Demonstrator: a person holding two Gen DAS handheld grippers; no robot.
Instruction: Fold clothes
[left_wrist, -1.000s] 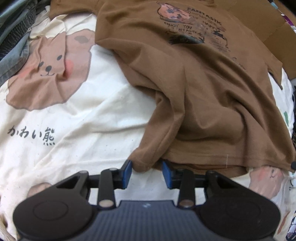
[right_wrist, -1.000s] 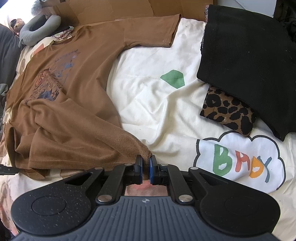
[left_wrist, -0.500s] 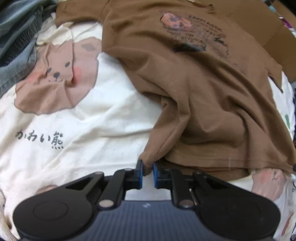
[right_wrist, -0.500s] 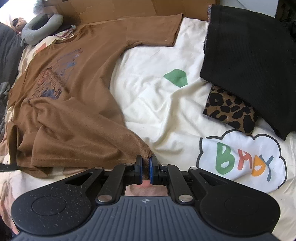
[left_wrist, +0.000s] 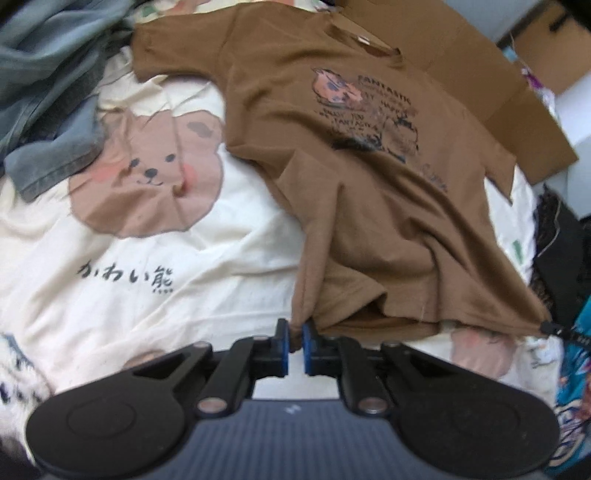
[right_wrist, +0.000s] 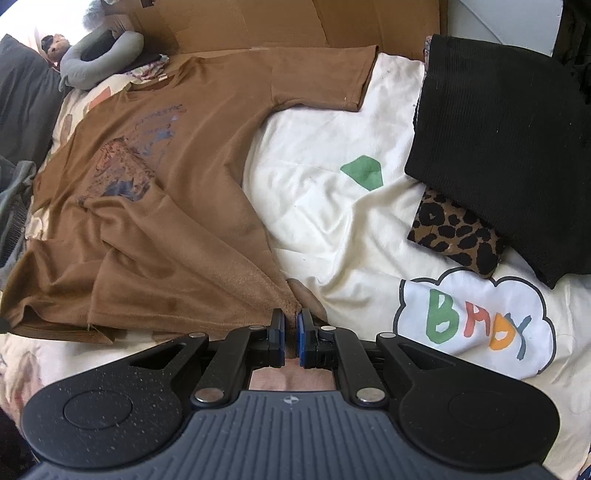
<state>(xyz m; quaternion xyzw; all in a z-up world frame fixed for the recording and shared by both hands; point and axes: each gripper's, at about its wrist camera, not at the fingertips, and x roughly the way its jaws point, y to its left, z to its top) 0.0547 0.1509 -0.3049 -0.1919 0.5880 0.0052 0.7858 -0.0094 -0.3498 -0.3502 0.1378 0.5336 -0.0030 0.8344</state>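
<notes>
On cream bedsheet (left_wrist: 110, 288): left hand-held gripper (left_wrist: 294, 329) and right hand-held gripper (right_wrist: 290, 320), tilted steeply down, each clenched on brown T-shirt (left_wrist: 369, 206) hem.

Beyond the left gripper (left_wrist: 294, 332), the brown T-shirt (left_wrist: 369, 184) print is too smeared to read. Left of it, the denim pile (left_wrist: 44, 96) runs off frame. Right of the right gripper (right_wrist: 290, 325), the black garment (right_wrist: 509, 140) covers most of the leopard-print piece (right_wrist: 454, 236).

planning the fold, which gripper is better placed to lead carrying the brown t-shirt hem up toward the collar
Neither clearly: the left gripper and right gripper are each shut on a bottom corner of the brown t-shirt. Likely both lift together.
</notes>
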